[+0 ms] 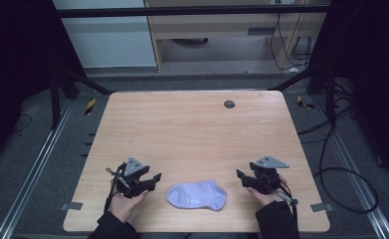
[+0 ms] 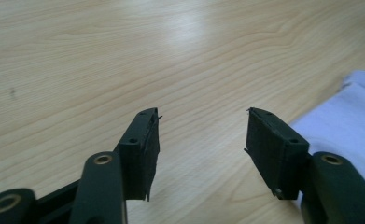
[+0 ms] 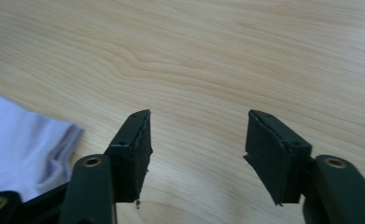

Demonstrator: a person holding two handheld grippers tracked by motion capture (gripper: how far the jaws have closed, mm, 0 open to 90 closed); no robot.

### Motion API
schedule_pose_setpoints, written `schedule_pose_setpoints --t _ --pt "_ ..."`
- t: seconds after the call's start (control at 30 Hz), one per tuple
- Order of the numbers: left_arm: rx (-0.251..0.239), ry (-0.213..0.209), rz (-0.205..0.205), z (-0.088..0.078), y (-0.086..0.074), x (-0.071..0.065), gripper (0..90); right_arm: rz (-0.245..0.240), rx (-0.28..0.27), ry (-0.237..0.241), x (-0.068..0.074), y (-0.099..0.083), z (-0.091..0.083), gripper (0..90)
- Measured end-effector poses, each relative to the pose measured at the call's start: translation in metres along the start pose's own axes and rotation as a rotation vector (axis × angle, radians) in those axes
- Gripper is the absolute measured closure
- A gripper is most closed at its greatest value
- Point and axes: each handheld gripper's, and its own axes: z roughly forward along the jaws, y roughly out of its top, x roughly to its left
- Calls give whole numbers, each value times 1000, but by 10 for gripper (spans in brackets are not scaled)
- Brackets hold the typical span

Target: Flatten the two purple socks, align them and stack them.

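Note:
A pale lilac sock (image 1: 197, 195) lies flat near the front edge of the wooden table (image 1: 192, 129), between my two hands. My left gripper (image 1: 154, 180) hovers just left of the sock, jaws open with bare wood between them (image 2: 202, 135); the sock (image 2: 343, 121) shows at the right of its view. My right gripper (image 1: 242, 178) is a little to the right of the sock, also open with nothing between the jaws (image 3: 198, 135); the sock's edge (image 3: 21, 140) lies at the left of that view.
A small dark round grommet (image 1: 229, 104) sits near the table's far edge. Black frame legs and cables stand on the floor around the table, and a wooden cabinet (image 1: 222, 30) is behind it.

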Motion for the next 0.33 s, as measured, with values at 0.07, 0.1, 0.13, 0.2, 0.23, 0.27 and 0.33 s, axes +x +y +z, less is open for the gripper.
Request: schedule_pose_setpoints --t 0.07,0.1,0.13,0.2,0.23,0.27,0.33 --pt "1 14 -8 -1 -1 8 384 23 3 -19 -9 -1 -1 332" --pt "0 21 -14 -1 -2 12 373 31 1 -27 -14 -2 -1 308" --pt "-3 28 -24 -2 -3 16 365 37 2 -30 -18 -3 0 287" --pt "-4 42 -34 -3 -4 23 349 47 9 -51 -24 -5 0 255" --pt "-6 49 -38 -3 -5 27 341 49 11 -63 -27 -6 0 243" --pt "-8 57 -43 -4 -6 31 336 53 11 -73 -30 -7 0 233" --pt "-14 73 -58 -6 -7 38 326 57 8 -87 -35 -9 0 224"
